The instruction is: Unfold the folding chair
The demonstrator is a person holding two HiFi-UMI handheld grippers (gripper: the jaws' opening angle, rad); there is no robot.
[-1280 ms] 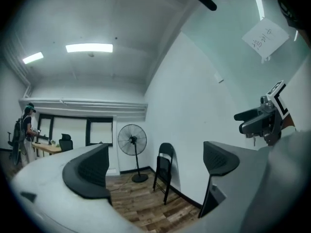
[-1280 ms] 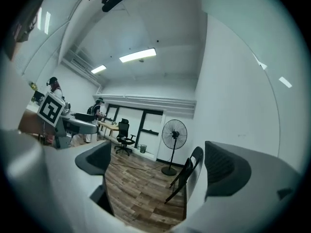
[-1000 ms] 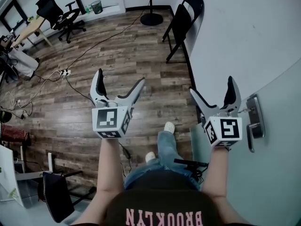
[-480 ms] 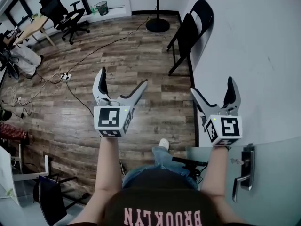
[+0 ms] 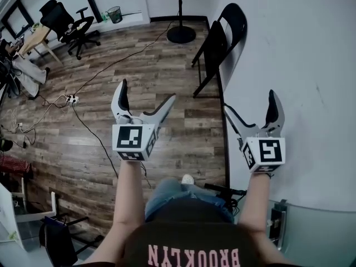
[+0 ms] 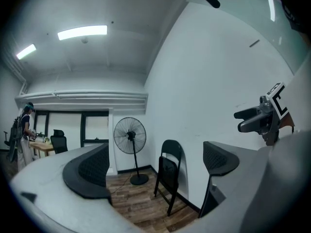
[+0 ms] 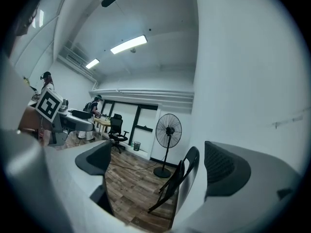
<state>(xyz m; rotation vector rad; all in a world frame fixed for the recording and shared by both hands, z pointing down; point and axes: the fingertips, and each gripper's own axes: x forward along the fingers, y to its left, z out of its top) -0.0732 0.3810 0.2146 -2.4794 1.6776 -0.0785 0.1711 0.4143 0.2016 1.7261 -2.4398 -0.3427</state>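
Note:
A black folding chair point(image 5: 219, 40) leans folded against the white wall ahead of me, its legs on the wood floor. It also shows between the jaws in the left gripper view, folding chair point(image 6: 167, 176), and in the right gripper view, folding chair point(image 7: 177, 181). My left gripper point(image 5: 144, 96) is held out in front, open and empty, well short of the chair. My right gripper point(image 5: 250, 110) is open and empty too, close to the wall on the right. Neither touches anything.
A standing fan point(image 5: 179, 4) stands beyond the chair by the back wall. Cables and a power strip point(image 5: 71, 99) lie across the wood floor on the left. An office chair point(image 5: 67, 18) and desk point(image 5: 34, 36) sit at the far left. A door handle point(image 5: 276, 224) is at lower right.
I have stepped forward: the folding chair and fan sit a little nearer, and the door handle has slid down and behind. Both grippers stay open in the same pose.

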